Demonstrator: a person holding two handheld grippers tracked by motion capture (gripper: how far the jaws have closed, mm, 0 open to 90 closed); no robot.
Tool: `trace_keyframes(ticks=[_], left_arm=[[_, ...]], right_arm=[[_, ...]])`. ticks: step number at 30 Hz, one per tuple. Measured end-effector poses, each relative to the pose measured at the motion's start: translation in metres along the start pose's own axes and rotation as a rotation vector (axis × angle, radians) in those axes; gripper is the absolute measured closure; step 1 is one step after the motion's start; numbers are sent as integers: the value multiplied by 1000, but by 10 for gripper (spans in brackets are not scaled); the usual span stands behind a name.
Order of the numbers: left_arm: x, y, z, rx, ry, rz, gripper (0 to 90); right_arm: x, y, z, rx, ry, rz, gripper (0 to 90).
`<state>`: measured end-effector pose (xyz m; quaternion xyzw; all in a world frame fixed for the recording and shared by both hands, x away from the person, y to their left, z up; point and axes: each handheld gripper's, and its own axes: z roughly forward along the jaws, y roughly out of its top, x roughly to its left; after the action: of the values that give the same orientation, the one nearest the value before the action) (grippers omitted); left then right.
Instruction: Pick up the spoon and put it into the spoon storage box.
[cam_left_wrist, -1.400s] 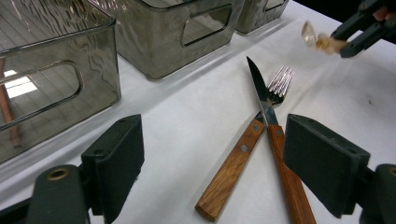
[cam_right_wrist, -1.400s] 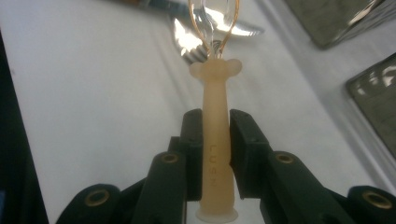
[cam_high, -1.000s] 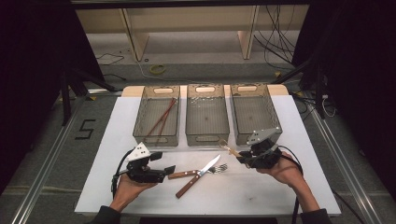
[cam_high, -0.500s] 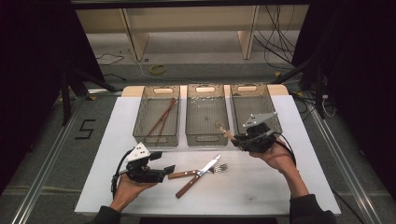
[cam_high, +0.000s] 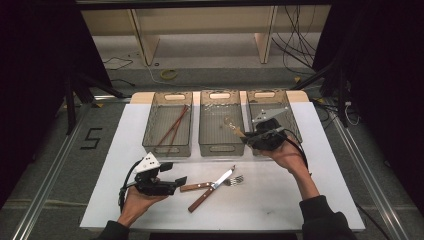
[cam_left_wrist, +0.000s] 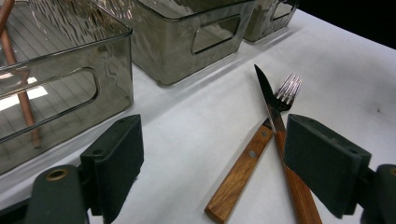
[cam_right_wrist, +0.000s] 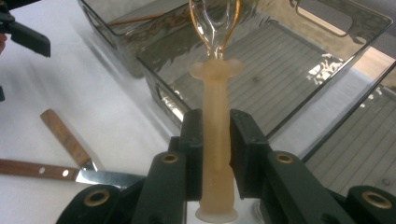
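right gripper (cam_high: 246, 136) has lifted off the table and now hangs over the middle bin (cam_high: 220, 143), pinching a spoon (cam_right_wrist: 215, 135), probably for dropping there. left gripper (cam_high: 176, 182) spread, idle. count: three bins, two chopsticks (cam_high: 171, 128), i think, one knife (cam_high: 212, 189), one fork (cam_high: 236, 179).

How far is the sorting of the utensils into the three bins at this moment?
Done: the chopsticks lie in the left bin. In hand: the right gripper is shut on a pale-handled spoon over the middle bin. Left: the knife and fork lie crossed on the table, near the open left gripper.
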<state>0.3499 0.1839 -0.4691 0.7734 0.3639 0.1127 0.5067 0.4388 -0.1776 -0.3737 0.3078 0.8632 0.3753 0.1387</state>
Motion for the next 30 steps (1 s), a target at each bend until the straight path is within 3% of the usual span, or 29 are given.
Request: trace_keyframes(ticks=[13,30], left_arm=[[0,0,0,0,1,-2,197],[0,0,0,0,-2,2,198]], right_arm=[[-8,25,17,-12,-9,31,768],[-13,52,50,16,-38,75,767]])
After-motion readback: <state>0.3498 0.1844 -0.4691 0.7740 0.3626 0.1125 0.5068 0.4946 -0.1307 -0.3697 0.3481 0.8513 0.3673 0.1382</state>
